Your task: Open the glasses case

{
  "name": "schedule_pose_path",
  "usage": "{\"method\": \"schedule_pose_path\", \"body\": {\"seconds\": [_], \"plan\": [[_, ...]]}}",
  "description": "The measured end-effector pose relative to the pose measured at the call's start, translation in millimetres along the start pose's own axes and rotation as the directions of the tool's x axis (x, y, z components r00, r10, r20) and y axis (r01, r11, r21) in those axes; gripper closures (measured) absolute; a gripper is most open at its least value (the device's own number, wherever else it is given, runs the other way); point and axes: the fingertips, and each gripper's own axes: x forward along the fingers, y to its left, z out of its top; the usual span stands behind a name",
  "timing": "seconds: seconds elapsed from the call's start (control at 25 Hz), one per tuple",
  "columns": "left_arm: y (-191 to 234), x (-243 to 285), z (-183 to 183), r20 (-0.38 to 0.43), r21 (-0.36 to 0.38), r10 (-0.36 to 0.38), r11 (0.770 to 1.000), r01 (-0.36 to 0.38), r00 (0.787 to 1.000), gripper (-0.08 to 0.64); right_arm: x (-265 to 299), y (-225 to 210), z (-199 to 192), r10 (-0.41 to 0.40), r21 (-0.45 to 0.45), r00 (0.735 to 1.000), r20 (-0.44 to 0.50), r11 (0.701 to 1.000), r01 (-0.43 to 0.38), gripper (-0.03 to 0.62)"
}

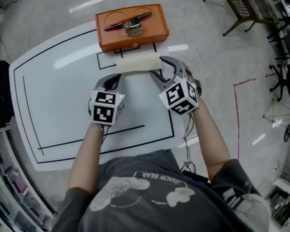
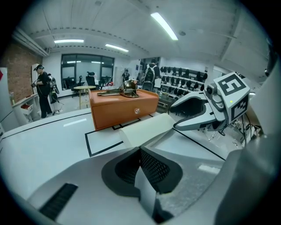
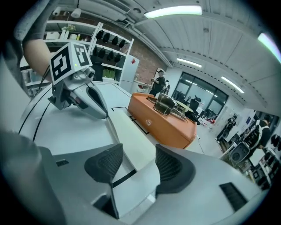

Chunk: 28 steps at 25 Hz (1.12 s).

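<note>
A cream glasses case [image 1: 137, 64] lies closed on the white table [image 1: 51, 94], just in front of an orange box [image 1: 132, 31]. My left gripper [image 1: 119, 77] is at the case's left end. In the left gripper view its pads [image 2: 153, 169] meet, the gripper [image 2: 139, 151] is shut, and the case [image 2: 147, 129] begins right at the tips. My right gripper [image 1: 163, 71] straddles the case's right end. In the right gripper view it [image 3: 138, 163] stands open, the case [image 3: 125, 136] running out between the separated pads without being pressed.
The orange box [image 3: 164, 121] carries a metal handle [image 1: 128, 23] on its lid and stands directly behind the case. Black lines mark the table. Storage drawers [image 1: 2, 186] sit at the lower left; chairs [image 1: 245, 10] and red floor tape [image 1: 238, 111] are to the right.
</note>
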Motion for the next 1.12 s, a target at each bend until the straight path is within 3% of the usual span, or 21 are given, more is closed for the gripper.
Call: {"method": "schedule_pose_path", "body": {"seconds": [0.48, 0.6, 0.72, 1.12], "plan": [[1.7, 1.4, 0.2, -0.011, -0.004, 0.013, 1.0, -0.013, 1.0, 0.558, 12.6, 5.8, -7.4, 0.031, -0.151, 0.997, -0.071, 0.988, -0.041, 0.305], [1.1, 1.6, 0.3, -0.011, -0.008, 0.01, 1.0, -0.01, 1.0, 0.558, 14.3, 3.8, -9.5, 0.003, -0.185, 0.997, -0.08, 0.983, -0.018, 0.37], [1.5, 1.8, 0.2, -0.013, -0.012, 0.011, 1.0, -0.011, 1.0, 0.558, 14.6, 5.6, -9.4, -0.001, -0.21, 0.997, -0.075, 0.978, -0.015, 0.391], [2.2, 1.8, 0.3, -0.014, -0.02, 0.013, 1.0, -0.014, 1.0, 0.558, 8.5, 2.8, 1.6, 0.033, -0.161, 0.998, -0.052, 0.986, -0.041, 0.456]]}}
